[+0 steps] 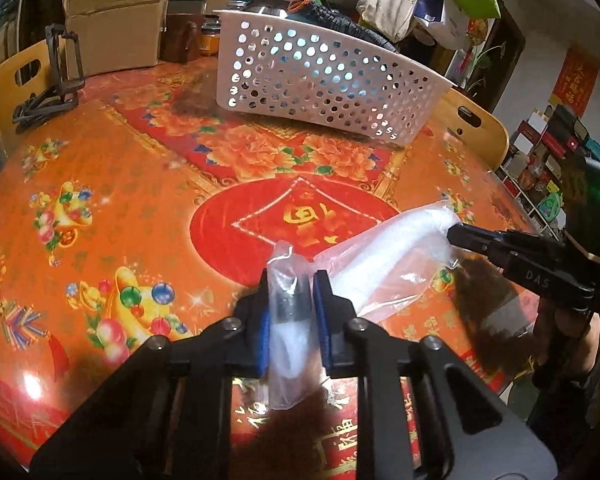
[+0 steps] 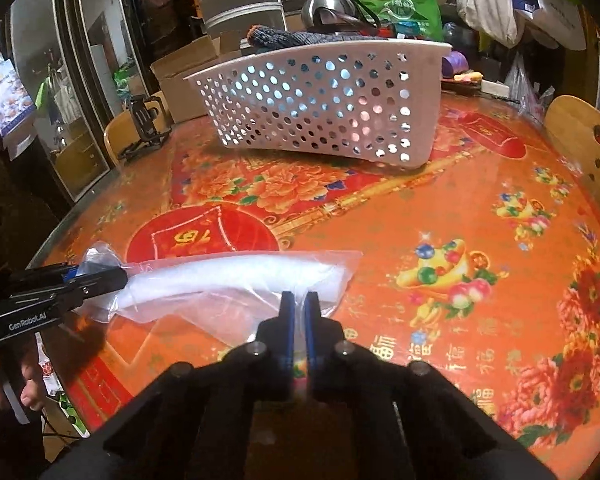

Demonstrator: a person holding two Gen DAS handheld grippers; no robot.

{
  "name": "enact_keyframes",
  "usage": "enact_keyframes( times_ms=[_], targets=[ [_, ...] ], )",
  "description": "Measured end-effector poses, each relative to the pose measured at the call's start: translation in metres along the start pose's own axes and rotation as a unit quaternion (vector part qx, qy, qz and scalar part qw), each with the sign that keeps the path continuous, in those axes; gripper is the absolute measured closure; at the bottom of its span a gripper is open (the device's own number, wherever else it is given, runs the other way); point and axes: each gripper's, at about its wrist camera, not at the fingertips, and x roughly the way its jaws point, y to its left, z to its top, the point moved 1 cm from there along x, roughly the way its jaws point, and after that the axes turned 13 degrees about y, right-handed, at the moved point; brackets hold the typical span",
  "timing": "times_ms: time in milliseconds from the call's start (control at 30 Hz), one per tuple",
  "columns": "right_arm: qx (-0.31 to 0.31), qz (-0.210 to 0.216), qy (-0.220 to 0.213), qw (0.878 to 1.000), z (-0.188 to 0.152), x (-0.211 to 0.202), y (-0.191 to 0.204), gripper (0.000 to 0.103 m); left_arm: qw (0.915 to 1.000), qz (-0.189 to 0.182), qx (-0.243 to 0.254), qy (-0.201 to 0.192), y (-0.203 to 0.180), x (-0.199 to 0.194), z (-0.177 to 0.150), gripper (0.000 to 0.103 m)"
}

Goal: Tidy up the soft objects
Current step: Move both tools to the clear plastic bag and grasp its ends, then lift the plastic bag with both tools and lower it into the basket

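Bag (image 1: 384, 268) of clear plastic, holding a soft white roll — held above the bench (image 1: 112, 184) between both grippers, stretched roughly level. Left gripper (image 1: 290, 280): jaws clenched on the bunched, twisted end of the bag, blue pads pressing it from either side. Right gripper (image 2: 299, 300): jaws clenched on a thin edge of the bag at the opposite end, near the tip of the white roll.

Bench: round, covered in a glossy red and orange cloth printed with flowers and gold characters.

Basket (image 1: 320, 76): white plastic, perforated with round holes, standing on the far part of the bench, well apart from the bag. A dark knitted item (image 2: 300, 36) with an orange cuff shows just above its rim.

Phone stand (image 1: 56, 76): black, on the far left edge of the bench. Cardboard box (image 1: 116, 28) behind it. Wooden chair back (image 2: 588, 148) at the bench's right side.
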Motion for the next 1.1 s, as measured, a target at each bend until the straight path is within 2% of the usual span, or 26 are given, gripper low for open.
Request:
enact_keyframes(
  times_ms=[400,600,733,900,1100],
  targets=[
    [0.004,-0.01,-0.05,0.999,-0.006,-0.018,0.002,0.101,0.999,-0.014,0.027,-0.032,-0.004,-0.017,0.003,0.088],
    [-0.001,-0.014,-0.076,0.997,-0.007,-0.039,0.009,0.101,0.9984,-0.028,0.024,-0.043,-0.001,-0.026,0.009,0.088],
    [-0.004,-0.017,-0.079,0.997,-0.005,-0.045,0.012,0.101,0.9982,-0.031,0.021,-0.047,0.0,-0.029,0.013,0.088],
    [-0.001,-0.017,-0.082,0.996,0.003,-0.049,0.009,0.101,0.9977,-0.029,0.024,-0.056,-0.004,-0.037,0.031,0.088],
    [-0.002,-0.017,-0.105,0.994,0.033,-0.076,0.003,0.101,0.9956,-0.042,0.038,-0.075,-0.013,-0.066,0.08,0.088]
  ],
)
